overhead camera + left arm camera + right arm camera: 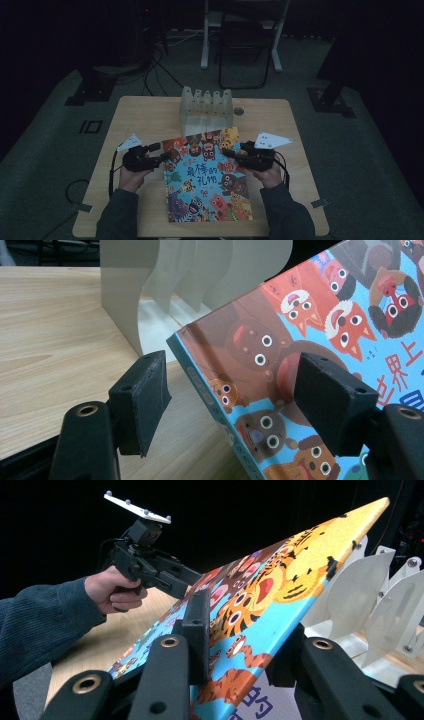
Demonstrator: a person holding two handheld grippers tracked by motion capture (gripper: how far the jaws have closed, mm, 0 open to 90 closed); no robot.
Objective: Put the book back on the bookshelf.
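Observation:
A colourful picture book [207, 175] with cartoon animals on its cover lies at the middle of the wooden table [145, 120], its far end lifted toward a white slotted rack [206, 107]. My right gripper [232, 154] is shut on the book's right edge; in the right gripper view one jaw presses on the cover [280, 595] and the other sits beneath it. My left gripper [162, 156] is at the book's left edge. In the left gripper view its jaws stand open around the spine corner [190, 355], the left pad [145, 400] clear of the book.
The rack's white dividers [130, 290] stand just behind the book's raised far edge [370, 595]. Bare tabletop lies left of the book. A folding chair [245, 45] and floor cables [155, 70] sit beyond the table in the dark room.

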